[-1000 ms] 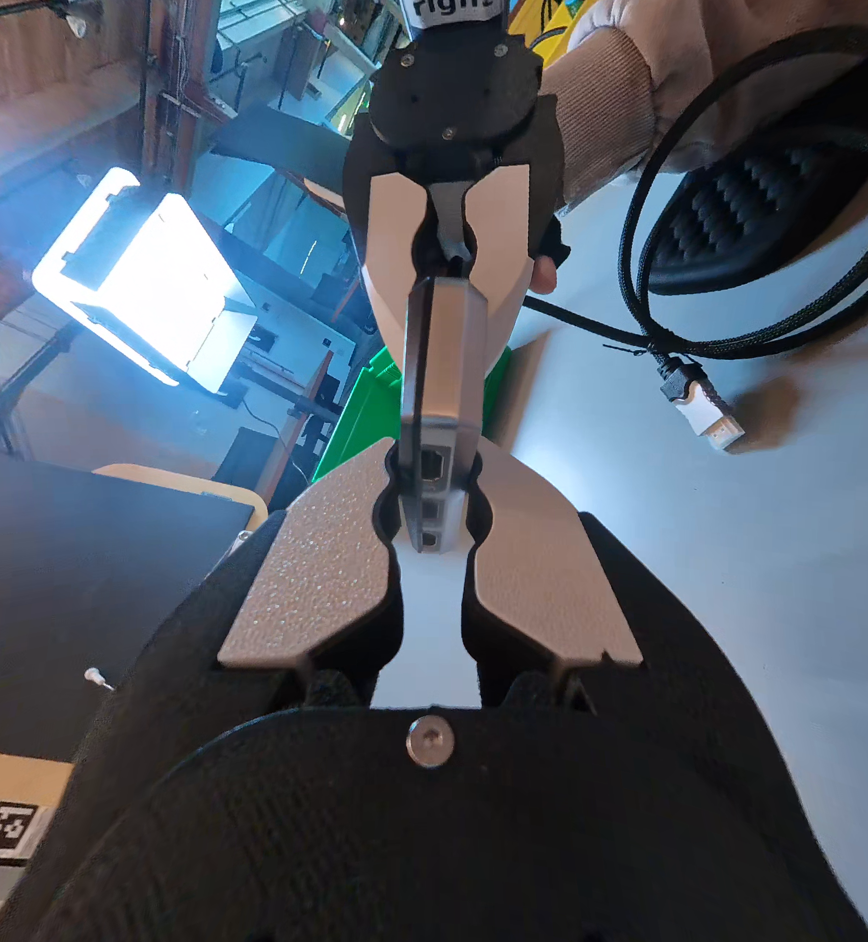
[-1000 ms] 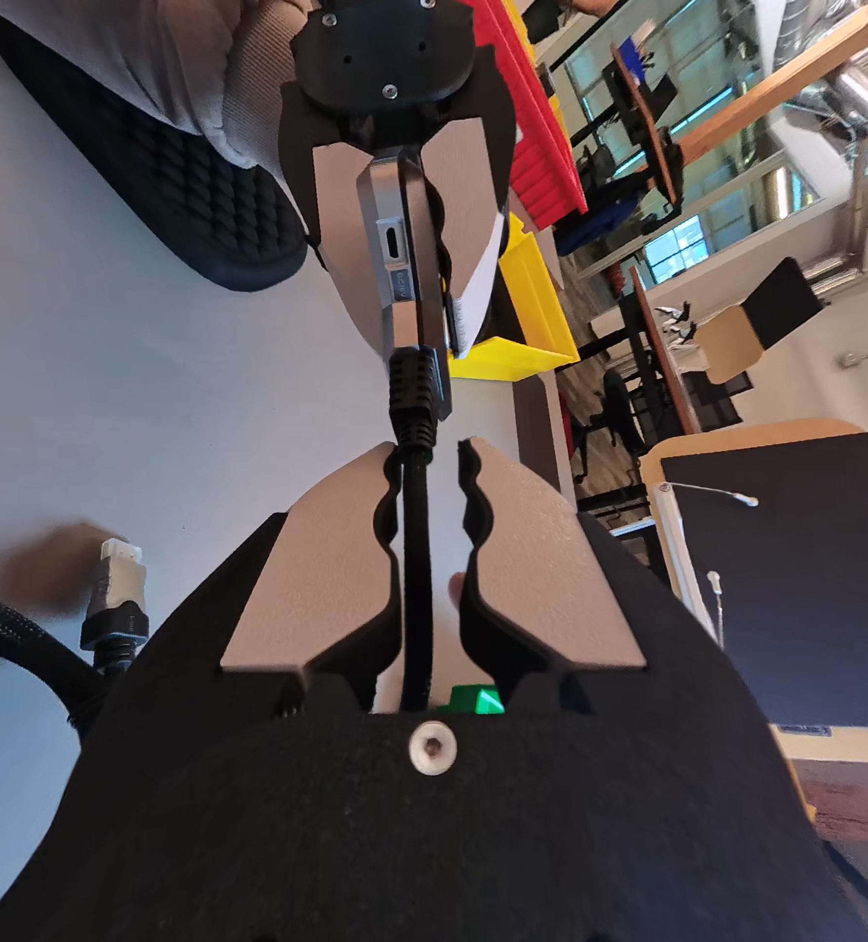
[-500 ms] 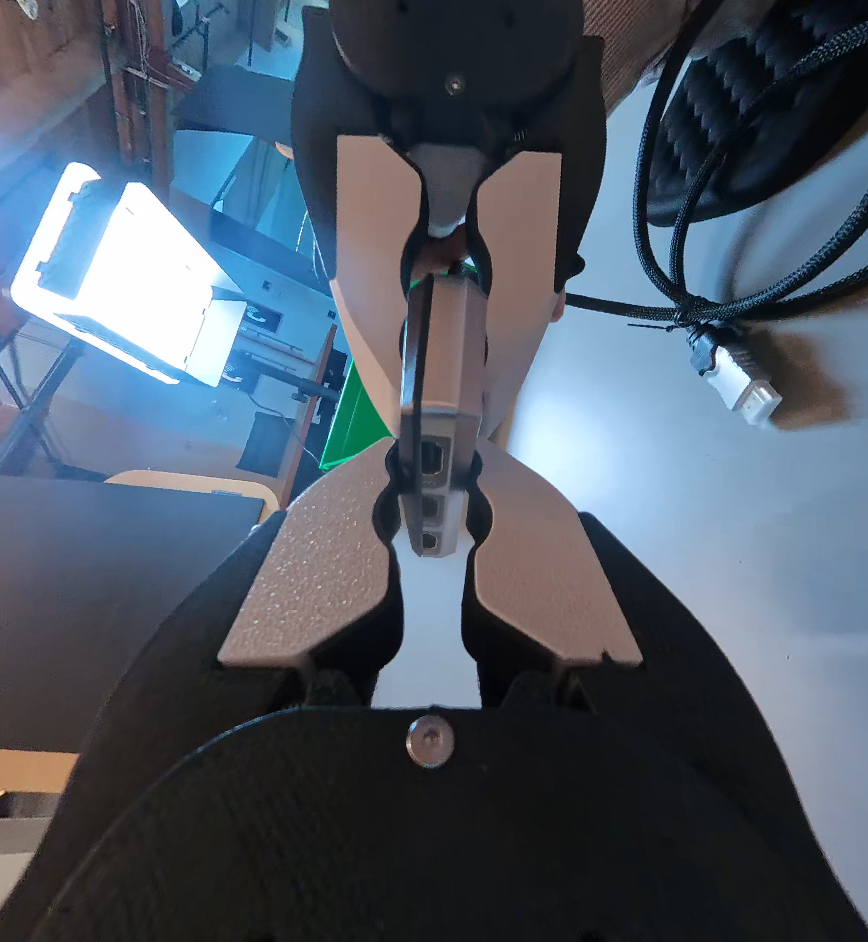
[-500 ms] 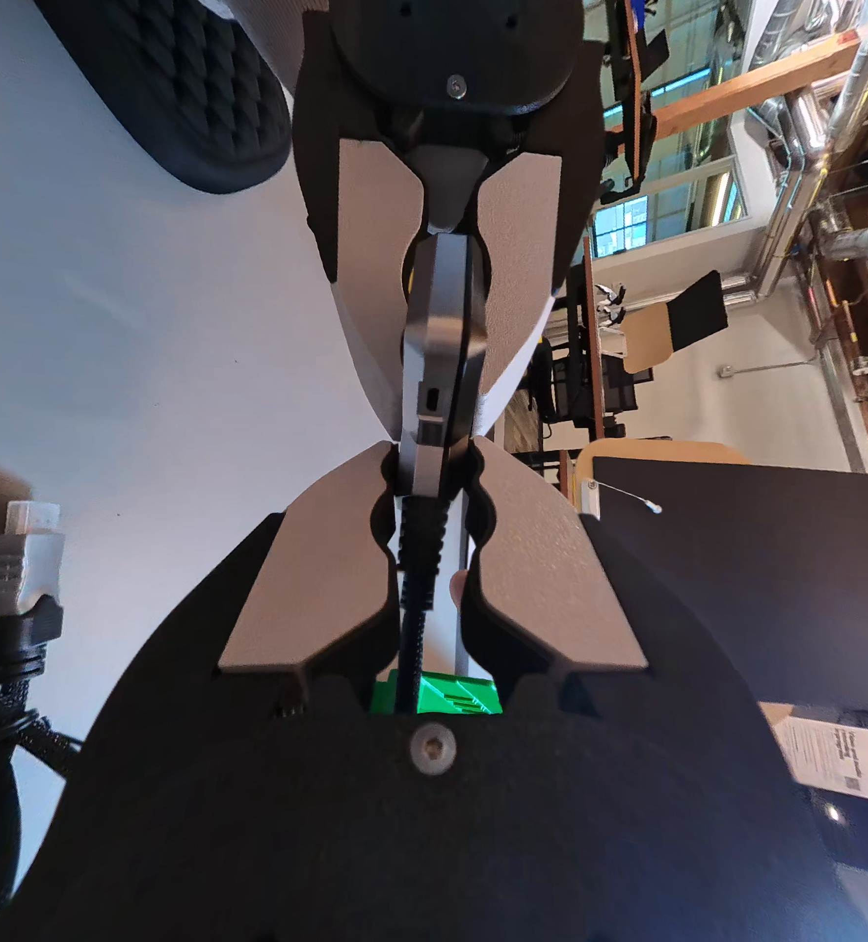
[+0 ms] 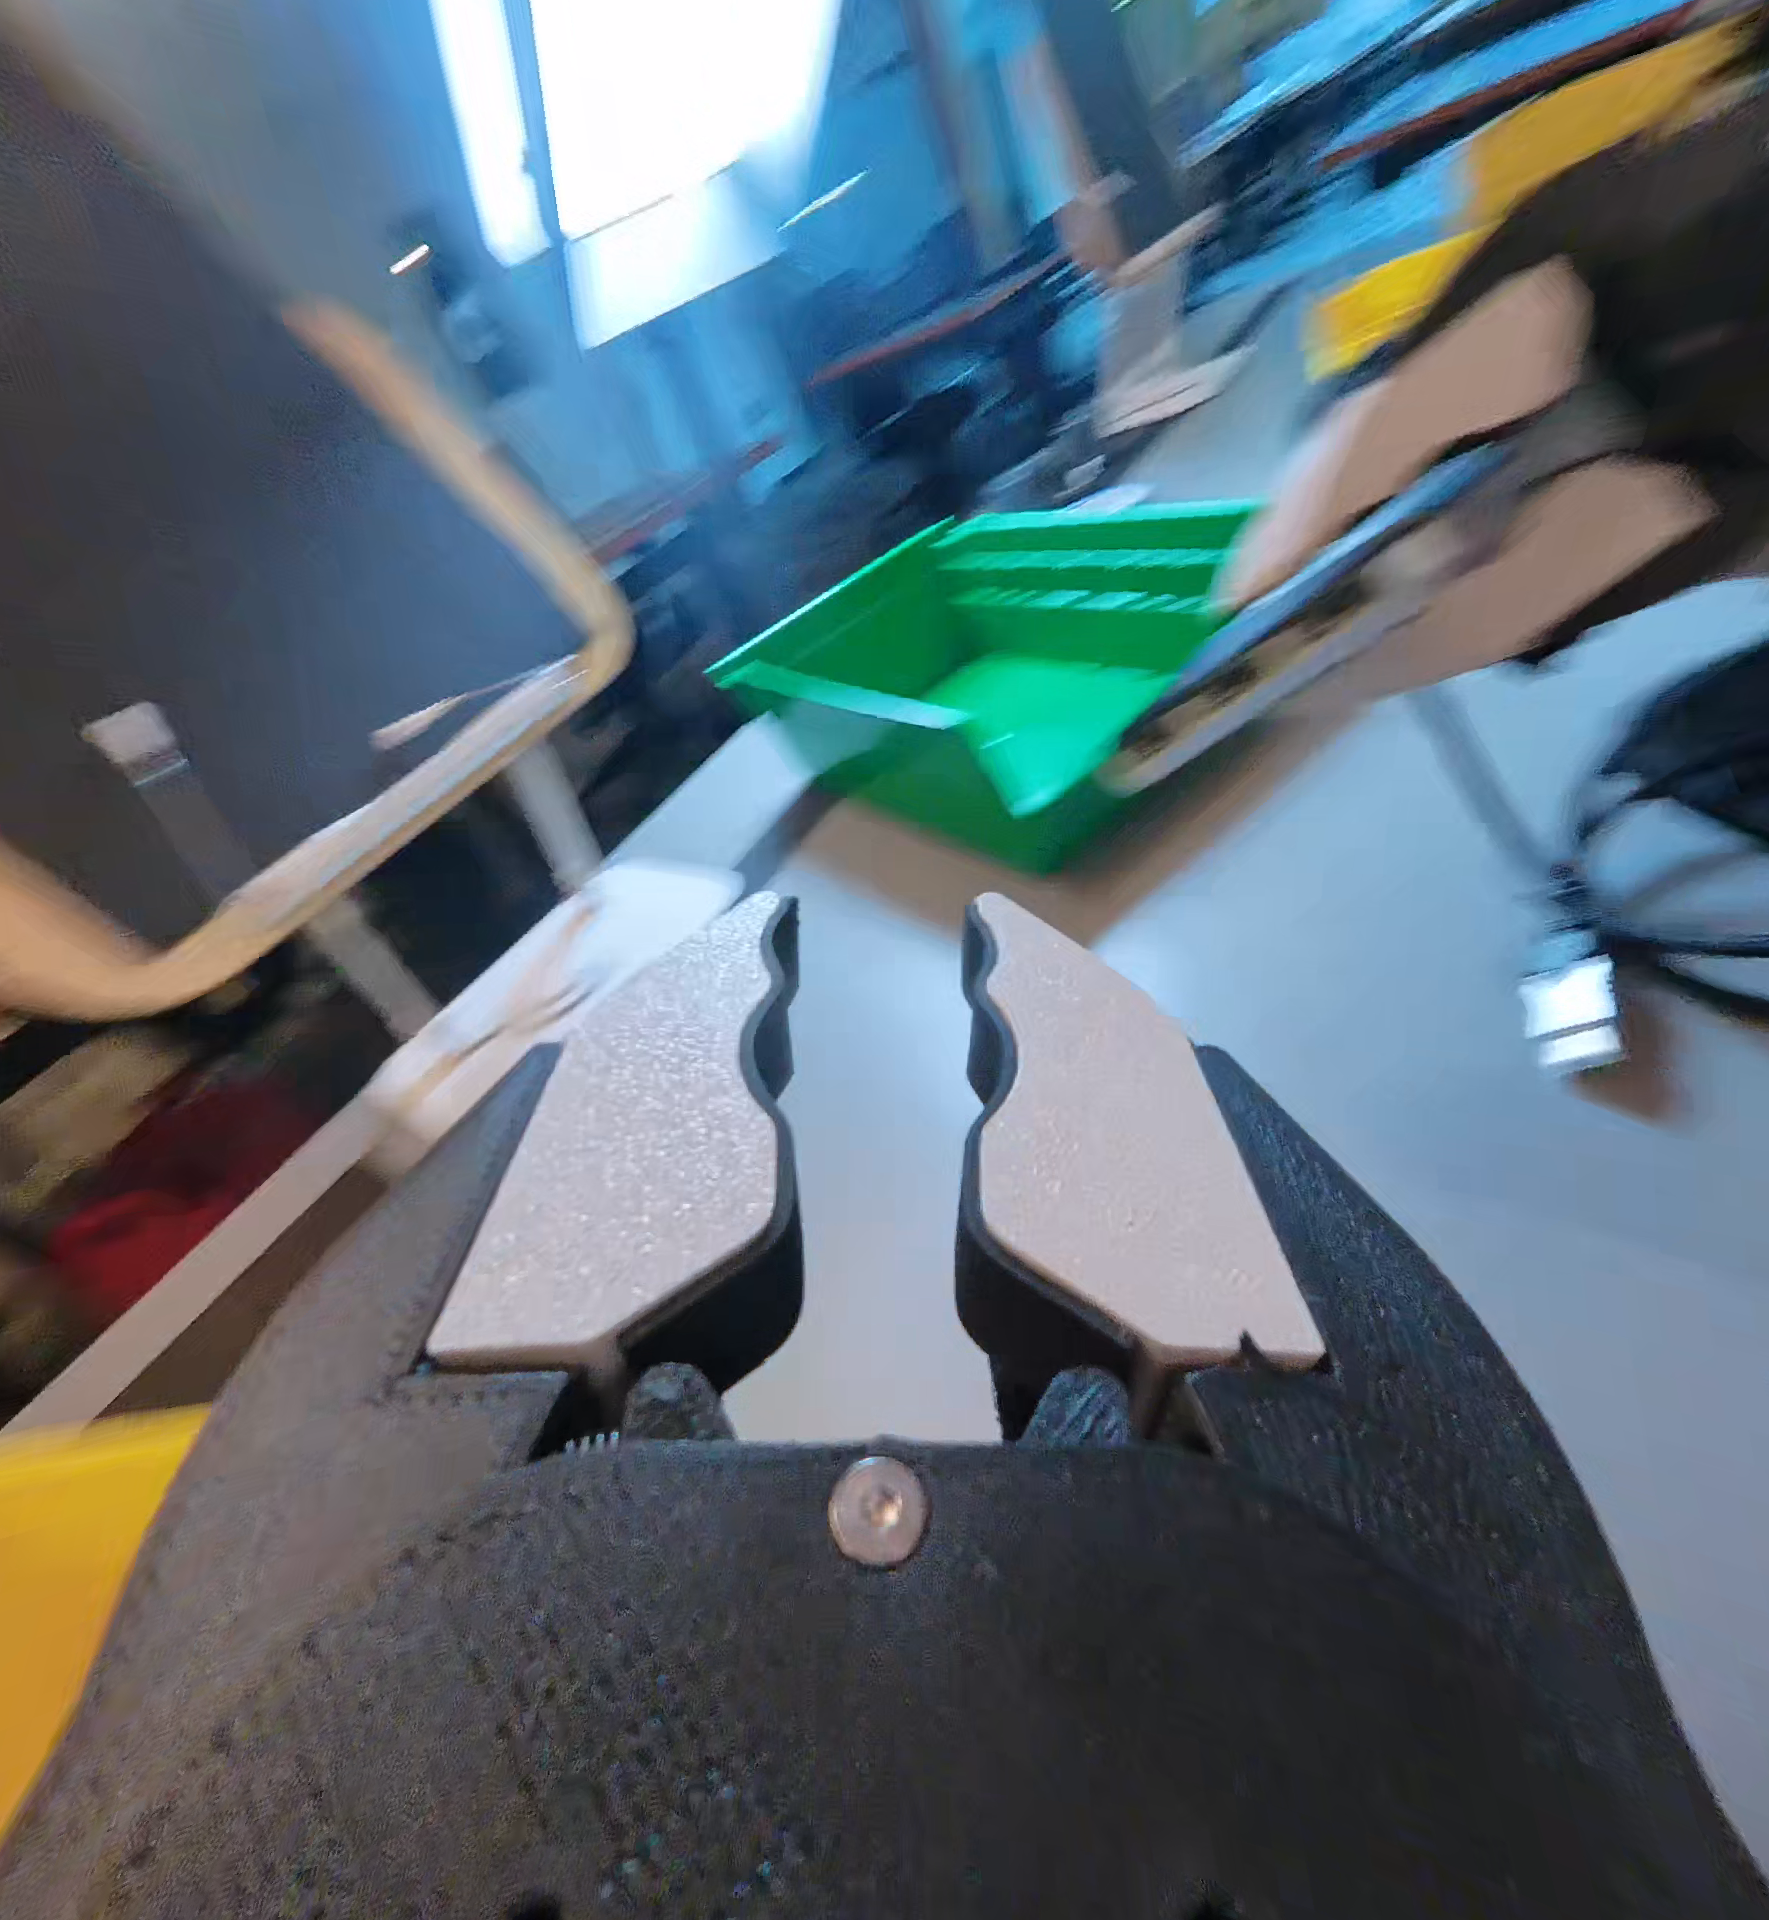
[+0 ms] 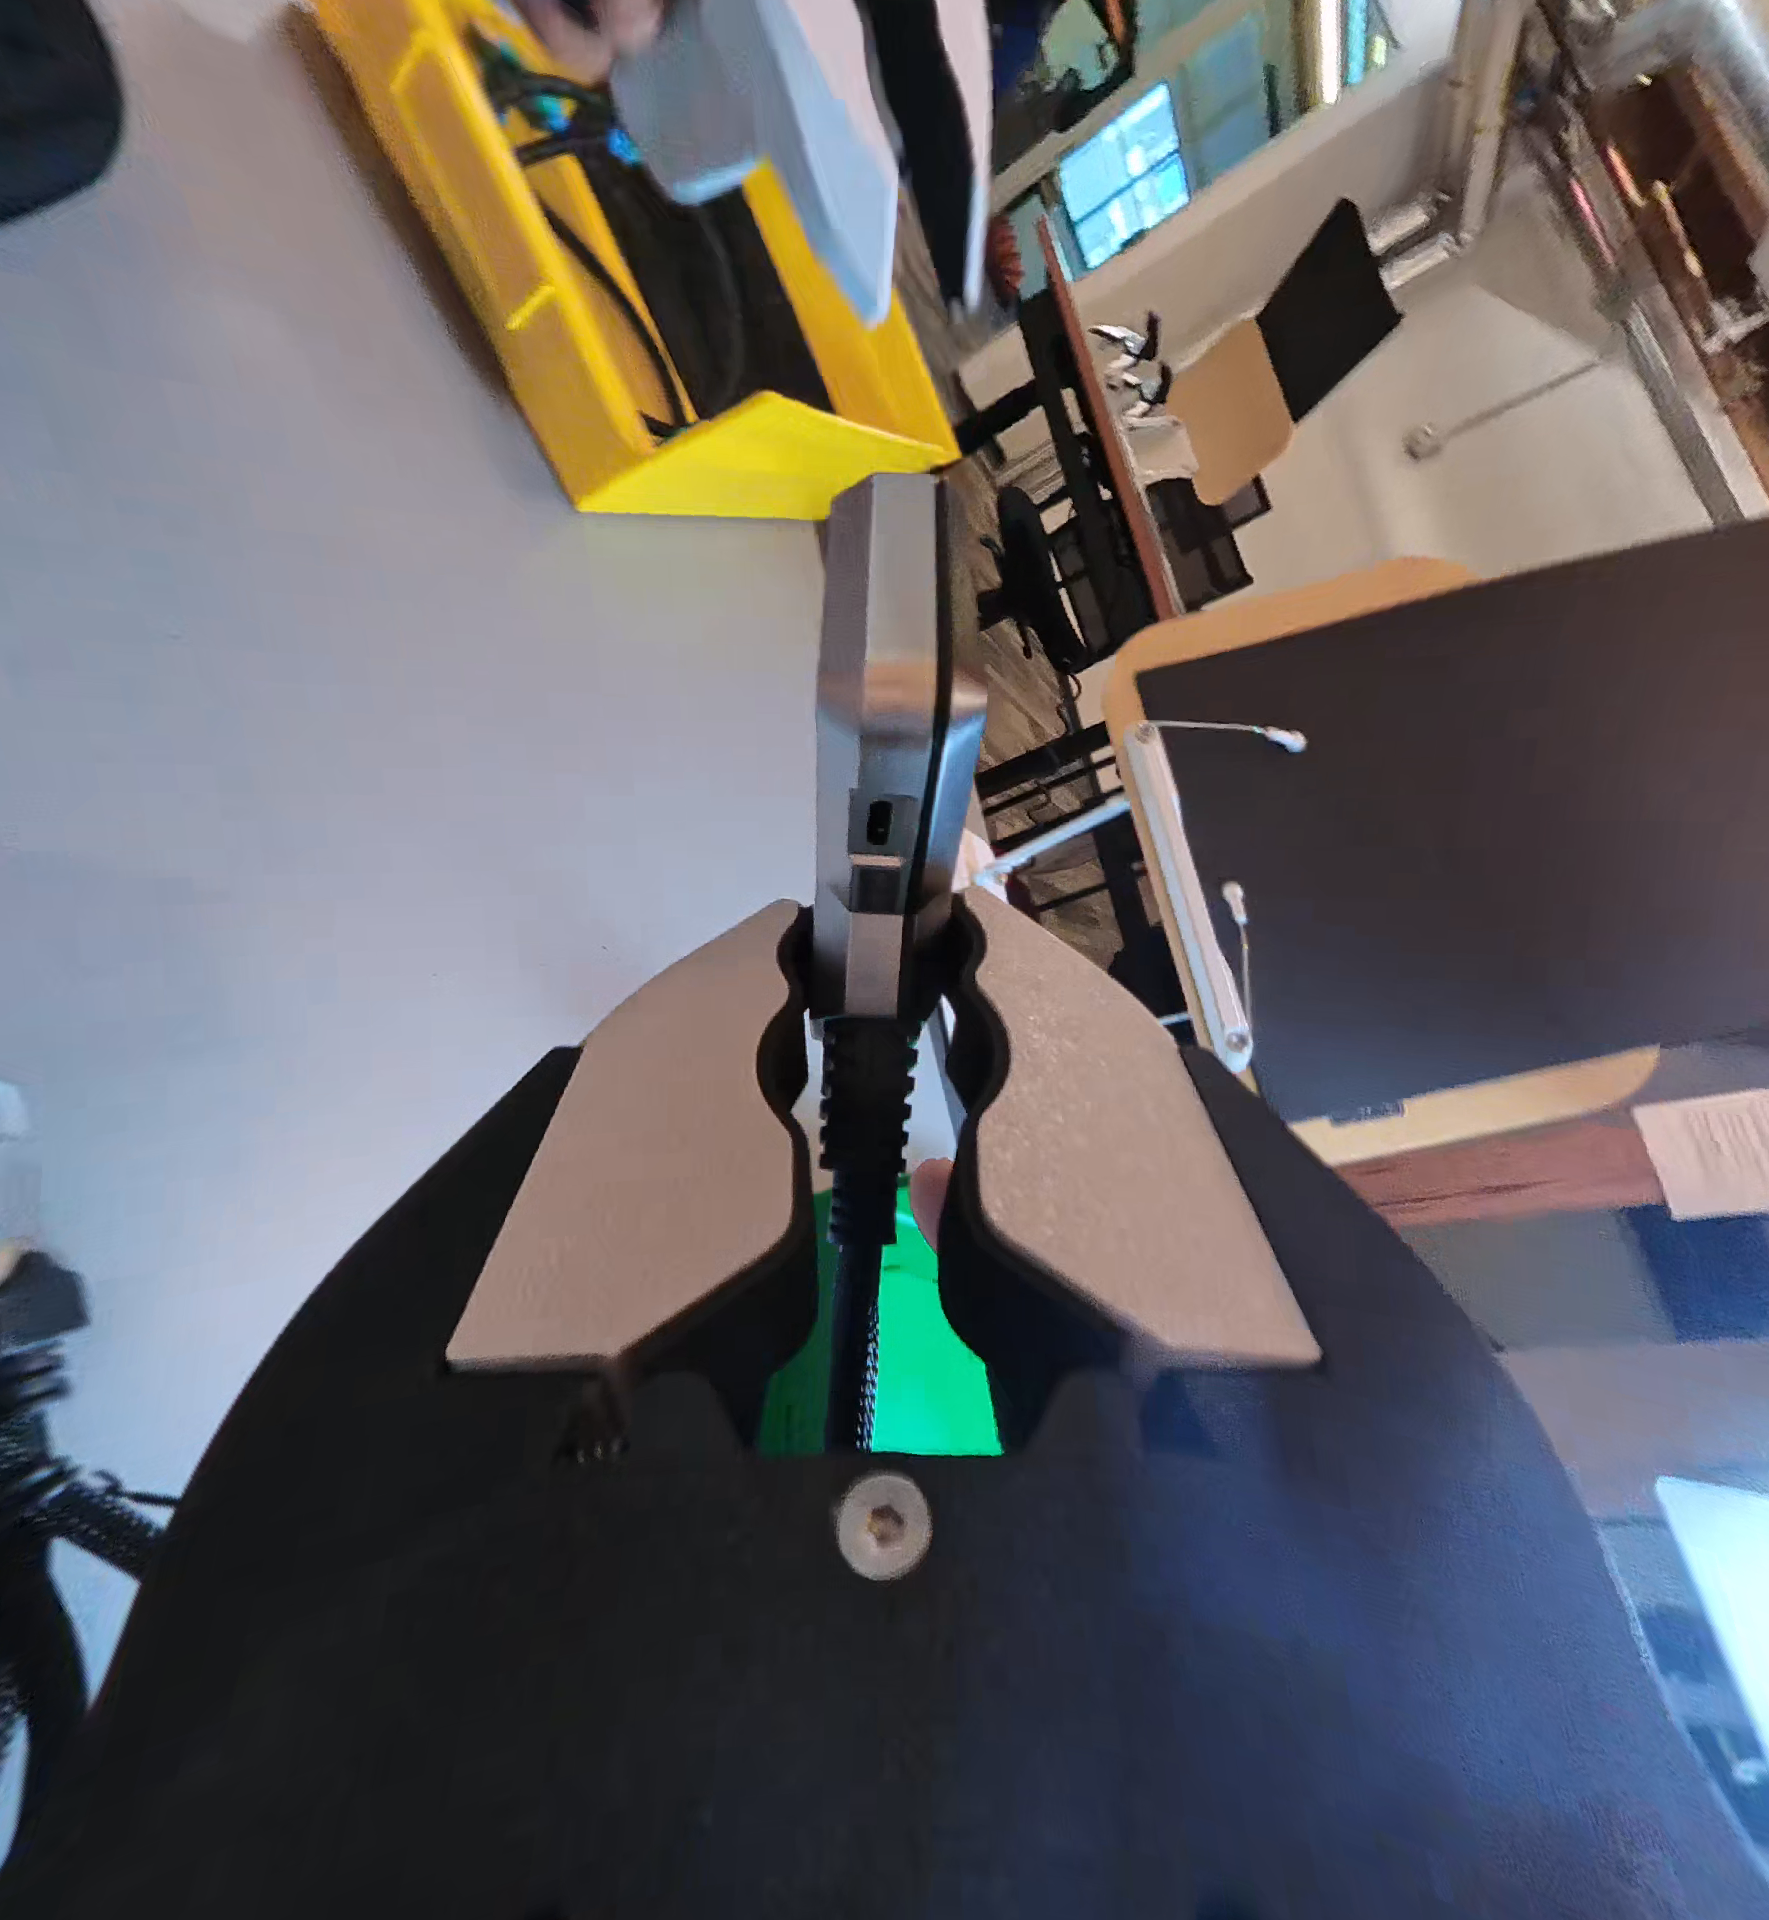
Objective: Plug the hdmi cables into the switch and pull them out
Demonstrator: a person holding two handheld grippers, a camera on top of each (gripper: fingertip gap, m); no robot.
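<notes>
Gripping the switch point(image 6: 885, 717) at its near end, the right gripper point(image 6: 880, 961) has both jaws pressed against the slim grey metal body, so the device stands out straight ahead of the fingers like a blade. One black braided cable point(image 6: 859, 1278) leaves that same end and runs back between the jaws toward the wrist, so the clamp seems placed there to steady the body right beside its own lead. Two small openings show on the narrow edge facing the camera; both look empty.

Spread apart and holding nothing, the left gripper point(image 5: 880, 925) hovers over the pale table point(image 5: 1379, 1195). Its view is smeared by motion. Ahead and to the right of its fingers lies one loose HDMI plug point(image 5: 1571, 1013) with a silver tip, joined to a coil of black cable point(image 5: 1711, 831) behind it. With its fingers parted, this gripper looks free to fetch that plug, though it is not yet near it.

Counted: two grippers, one switch, one loose plug in sight, one green bin point(image 5: 1005, 686) ahead of the left gripper, one yellow bin point(image 6: 672, 312) ahead and left of the right gripper. No HDMI cable appears plugged in.
</notes>
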